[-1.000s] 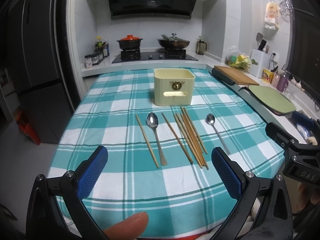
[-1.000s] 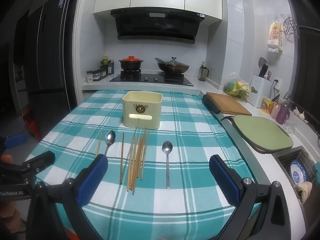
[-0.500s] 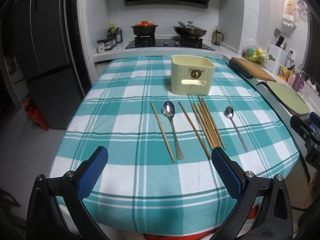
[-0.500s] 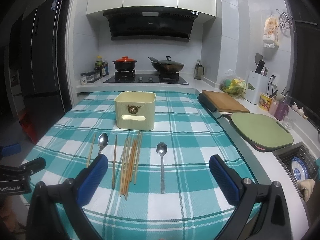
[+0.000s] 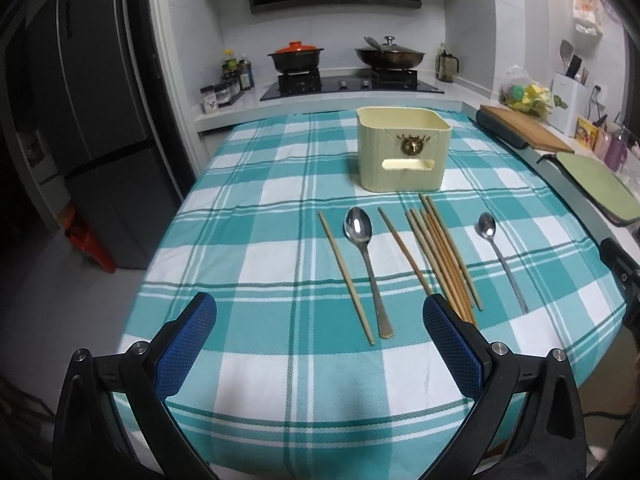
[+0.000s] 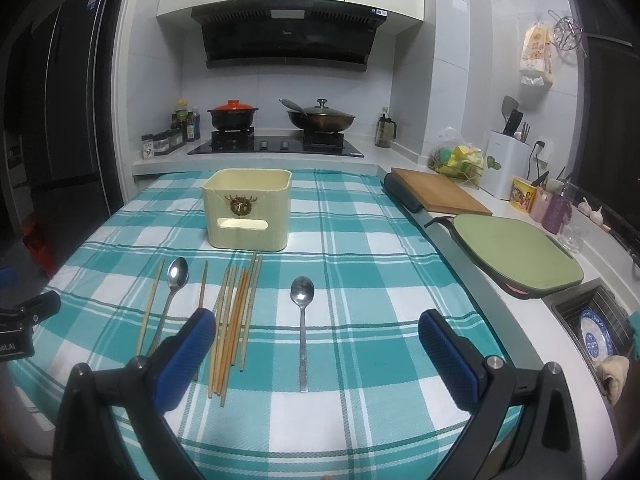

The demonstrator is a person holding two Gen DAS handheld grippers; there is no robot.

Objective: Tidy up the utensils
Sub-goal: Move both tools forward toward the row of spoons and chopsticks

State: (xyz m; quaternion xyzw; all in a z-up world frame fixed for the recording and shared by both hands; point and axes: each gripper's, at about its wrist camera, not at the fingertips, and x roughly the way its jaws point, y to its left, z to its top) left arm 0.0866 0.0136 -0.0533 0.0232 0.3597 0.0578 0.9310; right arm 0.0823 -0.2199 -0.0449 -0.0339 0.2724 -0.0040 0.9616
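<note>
A cream utensil box [image 5: 403,149] stands on the teal checked tablecloth [image 5: 260,240]; it also shows in the right wrist view [image 6: 248,208]. In front of it lie two metal spoons, a left one [image 5: 366,268] [image 6: 170,300] and a right one [image 5: 500,258] [image 6: 303,328], a bunch of wooden chopsticks [image 5: 444,252] [image 6: 236,316] and two single chopsticks [image 5: 346,278] [image 5: 404,250]. My left gripper [image 5: 320,340] is open and empty, hovering over the near table edge. My right gripper [image 6: 316,350] is open and empty, above the right spoon's handle end.
A stove with a red-lidded pot [image 6: 233,114] and a wok [image 6: 321,118] is behind the table. A wooden board [image 6: 440,196] and a green board [image 6: 516,252] lie on the right counter, beside a sink with a plate [image 6: 598,338]. A dark fridge [image 5: 80,120] stands left.
The left gripper has risen and tilted, so the table looks farther below and the stove hood came into view. The right gripper moved slightly forward. The utensils have not moved.
</note>
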